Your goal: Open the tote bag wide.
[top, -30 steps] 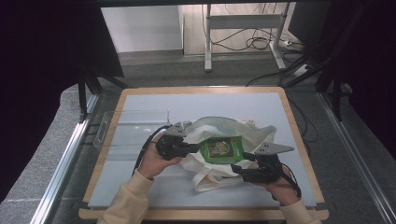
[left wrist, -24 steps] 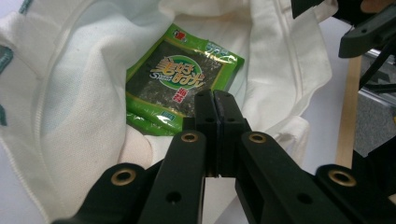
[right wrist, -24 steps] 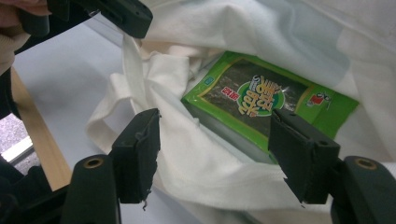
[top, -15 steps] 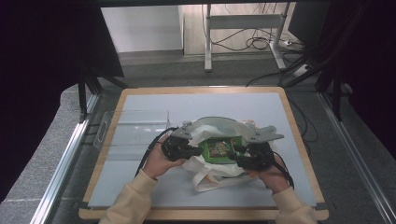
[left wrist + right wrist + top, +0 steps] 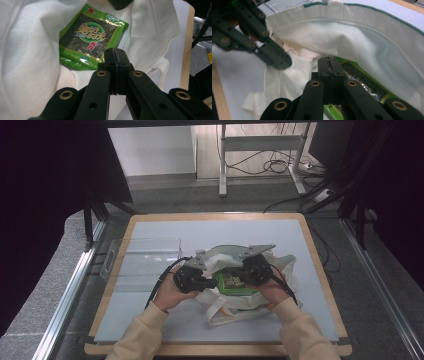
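A white cloth bag (image 5: 280,270) lies crumpled on the table with its mouth open. Inside it lies a green seaweed snack packet (image 5: 231,282), flat and label up (image 5: 91,37). My left gripper (image 5: 212,282) is shut at the bag's left rim; its tips (image 5: 115,53) hover over the packet's near edge, with no cloth seen between them. My right gripper (image 5: 245,275) has just been closing and is shut on nothing. It (image 5: 328,61) points into the bag's mouth under the arched rim (image 5: 362,32), just above the packet (image 5: 359,75). The left gripper (image 5: 279,61) touches the cloth opposite.
A clear plastic tray (image 5: 142,257) sits to the left of the bag. The grey mat ends at a wooden table edge (image 5: 320,270) on the right. Metal frame rails run along both sides of the table.
My right gripper has moved up and left from beside the bag to its mouth, and its jaws have closed. The left gripper has stayed at the bag's left rim.
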Tool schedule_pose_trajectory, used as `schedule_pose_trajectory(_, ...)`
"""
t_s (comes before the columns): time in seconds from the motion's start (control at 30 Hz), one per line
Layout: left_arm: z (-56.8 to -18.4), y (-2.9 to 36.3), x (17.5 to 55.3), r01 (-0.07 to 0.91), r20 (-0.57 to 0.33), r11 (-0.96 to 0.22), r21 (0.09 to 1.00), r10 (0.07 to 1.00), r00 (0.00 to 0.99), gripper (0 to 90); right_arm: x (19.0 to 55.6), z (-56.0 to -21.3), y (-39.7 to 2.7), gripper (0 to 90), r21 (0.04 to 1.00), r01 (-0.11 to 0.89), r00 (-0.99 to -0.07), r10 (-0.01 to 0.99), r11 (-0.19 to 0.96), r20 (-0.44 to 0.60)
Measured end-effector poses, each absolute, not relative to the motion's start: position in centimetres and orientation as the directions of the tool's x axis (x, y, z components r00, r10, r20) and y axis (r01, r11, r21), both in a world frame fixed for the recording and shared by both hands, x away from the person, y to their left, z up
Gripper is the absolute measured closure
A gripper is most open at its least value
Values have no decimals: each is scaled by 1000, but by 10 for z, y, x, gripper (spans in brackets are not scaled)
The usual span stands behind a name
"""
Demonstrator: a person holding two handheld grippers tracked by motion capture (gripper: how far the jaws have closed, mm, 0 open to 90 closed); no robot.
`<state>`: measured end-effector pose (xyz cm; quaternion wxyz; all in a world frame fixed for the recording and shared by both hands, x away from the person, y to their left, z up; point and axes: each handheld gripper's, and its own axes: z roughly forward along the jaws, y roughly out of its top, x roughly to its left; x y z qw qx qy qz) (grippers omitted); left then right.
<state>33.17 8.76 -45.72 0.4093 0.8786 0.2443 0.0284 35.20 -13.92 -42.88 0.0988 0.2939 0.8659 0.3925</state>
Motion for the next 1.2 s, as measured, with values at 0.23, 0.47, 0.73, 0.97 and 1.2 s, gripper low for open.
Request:
schedule_pose_trajectory(0.23,-458,85,330,402,-148,-557,727,444,884,900,368,-437,-131,891,722,458,-800,594,518,82)
schedule_pose_trajectory(0.47,-461,83,329,399,-148,-575,714,434,889,900,382,-451,-119,891,690,474,-807,583,547,92)
schedule_pose_trajectory(0.73,-463,81,329,403,-154,-581,707,429,890,900,396,-468,-103,891,650,484,-816,571,586,93)
schedule_pose_trajectory(0.97,-464,82,329,407,-161,-580,706,427,890,900,412,-480,-99,891,630,502,-803,589,593,85)
schedule_pose_trajectory(1.2,-468,80,330,413,-169,-596,689,422,891,900,421,-481,-101,891,647,493,-790,611,582,52)
